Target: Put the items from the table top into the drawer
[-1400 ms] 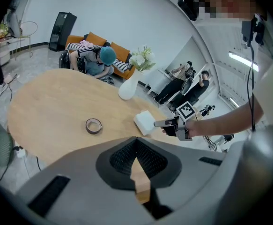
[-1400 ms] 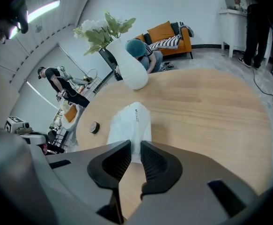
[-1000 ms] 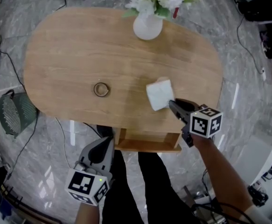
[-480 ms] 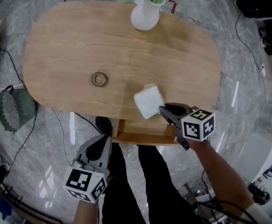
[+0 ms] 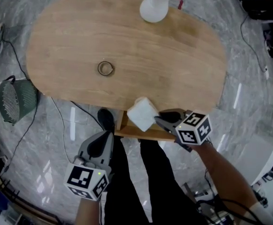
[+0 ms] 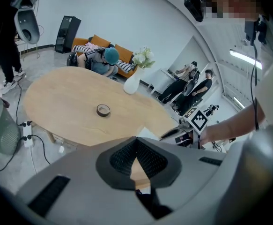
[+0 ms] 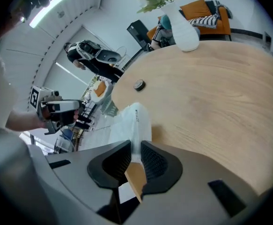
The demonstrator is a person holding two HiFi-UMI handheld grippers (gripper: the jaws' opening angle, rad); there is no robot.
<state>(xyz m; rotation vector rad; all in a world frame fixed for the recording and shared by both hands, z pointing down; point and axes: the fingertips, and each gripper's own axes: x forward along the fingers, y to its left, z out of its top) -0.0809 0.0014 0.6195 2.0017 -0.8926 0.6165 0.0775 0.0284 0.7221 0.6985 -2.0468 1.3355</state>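
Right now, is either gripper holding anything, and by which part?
The right gripper pinches the white packet by its near edge; the left gripper, jaws together, holds nothing.

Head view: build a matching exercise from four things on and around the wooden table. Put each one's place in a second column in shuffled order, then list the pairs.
Things
1. white soft packet
2. small dark tape ring
3. white round vase
4. open wooden drawer

Places
A. at the far edge of the oval wooden table
B. under the table's near edge
C. clamped in the right tongs, over the near edge
D. lying alone on the table top, left of centre

Pairs: 1-C, 2-D, 3-A, 4-B
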